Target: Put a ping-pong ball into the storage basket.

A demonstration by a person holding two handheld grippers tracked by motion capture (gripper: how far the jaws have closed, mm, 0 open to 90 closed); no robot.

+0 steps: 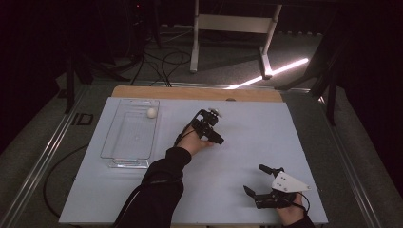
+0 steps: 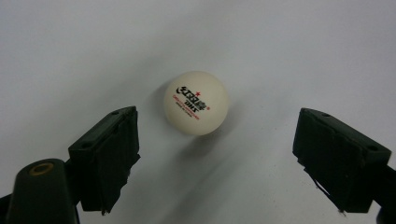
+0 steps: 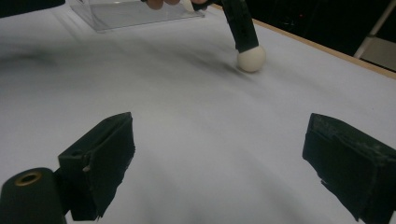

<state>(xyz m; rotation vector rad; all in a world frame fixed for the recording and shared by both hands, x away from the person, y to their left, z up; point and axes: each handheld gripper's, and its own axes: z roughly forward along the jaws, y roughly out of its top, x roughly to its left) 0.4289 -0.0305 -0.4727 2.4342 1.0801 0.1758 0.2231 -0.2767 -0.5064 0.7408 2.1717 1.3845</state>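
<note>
**Table-tennis ball sitting between wide-spread jaws**

Table-tennis ball, white and matte [image 2: 196, 102], is lying on the pale sheet-covered table [image 2: 280, 42], just ahead of the left gripper [image 2: 215, 154] and between the lines of its two black jaws, touching neither. Its printed mark is facing the left gripper's camera: bold black characters with small red stars beside them and a line of fine red text under them, then a smaller black line below; the lettering is too small to read with certainty. The surface is looking smooth and clean, and a soft shadow is falling from the ball toward the jaws.

The left gripper is standing wide apart, holding nothing. In the high view the left gripper [image 1: 215, 124] is reaching out past the middle of the table, the person's left hand [image 1: 194, 142] wrapped behind it and a dark sleeve trailing back.

The right gripper [image 3: 219, 163] is also spread wide and gripping nothing, hovering low over bare table. Far ahead of its jaws the same ball [image 3: 251, 58] is showing, with one black jaw of the other gripper coming down just beside it.

In the high view the right gripper [image 1: 260, 179] is sitting well apart from the left. Beyond the left gripper, off to its left, a clear rectangular plastic tray [image 1: 110, 142] is holding a second white ball [image 1: 151, 112] at its far end.
</note>
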